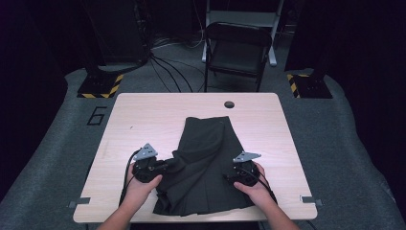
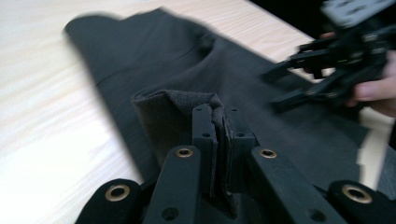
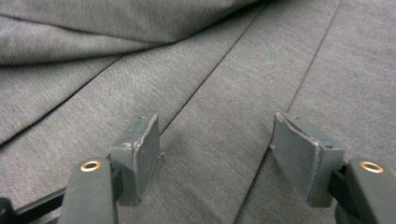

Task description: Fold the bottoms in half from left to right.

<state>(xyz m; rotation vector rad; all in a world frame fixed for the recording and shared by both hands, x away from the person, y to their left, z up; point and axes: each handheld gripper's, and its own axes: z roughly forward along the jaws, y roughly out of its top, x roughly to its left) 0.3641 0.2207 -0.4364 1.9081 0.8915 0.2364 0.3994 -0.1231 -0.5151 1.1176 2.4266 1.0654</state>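
Left gripper (image 2: 219, 135) is clamped on a fold of the dark skirt (image 1: 206, 163) lying mid-table toward the near edge, right gripper (image 3: 229, 163) hovers spread over the pleats, so a lone pull likely drags it askew.

left tool (image 2: 219, 122) clamped, right tool (image 3: 219, 154) spread

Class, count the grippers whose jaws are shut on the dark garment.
1. The left gripper pinches a fold of the dark garment; the right gripper hovers open above it.
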